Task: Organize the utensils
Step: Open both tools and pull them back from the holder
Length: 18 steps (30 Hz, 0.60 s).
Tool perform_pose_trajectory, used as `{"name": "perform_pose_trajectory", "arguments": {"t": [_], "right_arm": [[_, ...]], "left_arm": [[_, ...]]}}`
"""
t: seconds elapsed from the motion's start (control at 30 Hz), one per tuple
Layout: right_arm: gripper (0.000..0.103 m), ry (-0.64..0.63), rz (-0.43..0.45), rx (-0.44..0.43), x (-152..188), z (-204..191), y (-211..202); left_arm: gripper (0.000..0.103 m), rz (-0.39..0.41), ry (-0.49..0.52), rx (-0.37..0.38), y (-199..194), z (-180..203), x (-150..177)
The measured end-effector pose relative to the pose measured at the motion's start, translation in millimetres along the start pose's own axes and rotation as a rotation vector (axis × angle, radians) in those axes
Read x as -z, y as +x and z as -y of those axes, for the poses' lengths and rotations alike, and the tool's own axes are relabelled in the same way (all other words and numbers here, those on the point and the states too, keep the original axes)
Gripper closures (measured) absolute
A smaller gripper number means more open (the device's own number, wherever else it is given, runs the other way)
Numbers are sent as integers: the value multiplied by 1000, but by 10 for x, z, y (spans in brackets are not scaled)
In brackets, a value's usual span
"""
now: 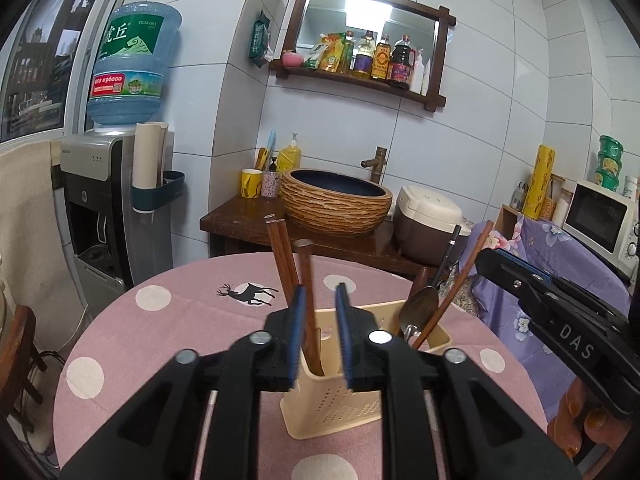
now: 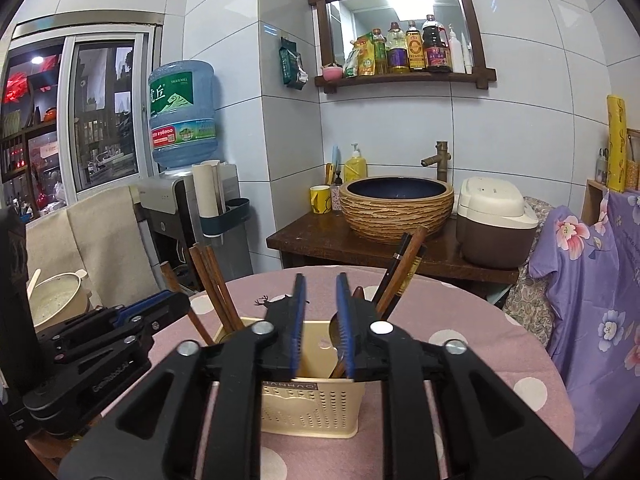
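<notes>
Two black tongs, left (image 1: pixel 321 292) and right (image 2: pixel 321 280), gape empty above a perforated cream plastic caddy (image 1: pixel 340 392), lower centre on the pink dotted counter (image 1: pixel 168 328), holding wooden chopsticks (image 1: pixel 282 256).

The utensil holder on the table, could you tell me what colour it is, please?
Pale cream-yellow plastic utensil holder, perforated; clearest in the right wrist view.

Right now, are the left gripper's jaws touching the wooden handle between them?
Cannot tell. The left wrist view shows the wooden handle hugging one side of the left gripper, with neither gap nor contact plain.
</notes>
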State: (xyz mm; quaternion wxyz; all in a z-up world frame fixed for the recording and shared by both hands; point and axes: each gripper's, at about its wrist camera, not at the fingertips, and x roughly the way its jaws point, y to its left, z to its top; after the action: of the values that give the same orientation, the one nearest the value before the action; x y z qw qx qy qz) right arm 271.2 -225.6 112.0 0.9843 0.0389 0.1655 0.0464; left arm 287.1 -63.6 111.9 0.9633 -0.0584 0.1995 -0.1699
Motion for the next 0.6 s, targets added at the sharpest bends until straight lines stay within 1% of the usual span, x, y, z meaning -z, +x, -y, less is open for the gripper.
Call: {"name": "perform_pose_trajectory", "arguments": {"t": [0.07, 0.1, 0.13, 0.17, 0.2, 0.27, 0.3, 0.33, 0.37, 0.43, 0.47, 0.5, 0.53, 0.6], "right_arm": [[68, -4, 17, 10, 16, 0, -70], [66, -6, 26, 14, 22, 3, -112], [63, -9, 35, 20, 33, 3, -163], [53, -12, 44, 28, 44, 0, -213], [45, -15, 53, 36, 59, -4, -266], [40, -21, 69, 47, 129, -4, -400], [34, -28, 76, 54, 182, -12, -472], [24, -38, 81, 64, 245, -22, -540], [20, -44, 84, 70, 298, -25, -598], [15, -40, 88, 47, 441, -20, -740], [13, -36, 89, 35, 531, -24, -818], [8, -41, 88, 32, 629, -46, -890], [6, -52, 87, 32, 711, -70, -944], [6, -81, 93, 34, 921, -142, -1074]], "left_arm": [[67, 20, -16, 3, -96, -28, 34], [64, 26, -20, 4, -135, -38, 48], [56, 37, -22, 2, -194, -54, 69], [50, 46, -21, -3, -240, -61, 89], [47, 61, -18, -11, -308, -77, 119], [33, 88, -10, -22, -436, -96, 190], [28, 102, -5, -28, -505, -108, 237], [19, 117, 1, -32, -568, -115, 280], [12, 139, 9, -37, -650, -124, 342], [5, 177, 33, -49, -787, -130, 447], [5, 192, 48, -59, -856, -130, 509], [5, 202, 63, -72, -919, -124, 578], [5, 209, 77, -83, -974, -112, 645], [5, 211, 114, -82, -1072, -82, 783]]}}
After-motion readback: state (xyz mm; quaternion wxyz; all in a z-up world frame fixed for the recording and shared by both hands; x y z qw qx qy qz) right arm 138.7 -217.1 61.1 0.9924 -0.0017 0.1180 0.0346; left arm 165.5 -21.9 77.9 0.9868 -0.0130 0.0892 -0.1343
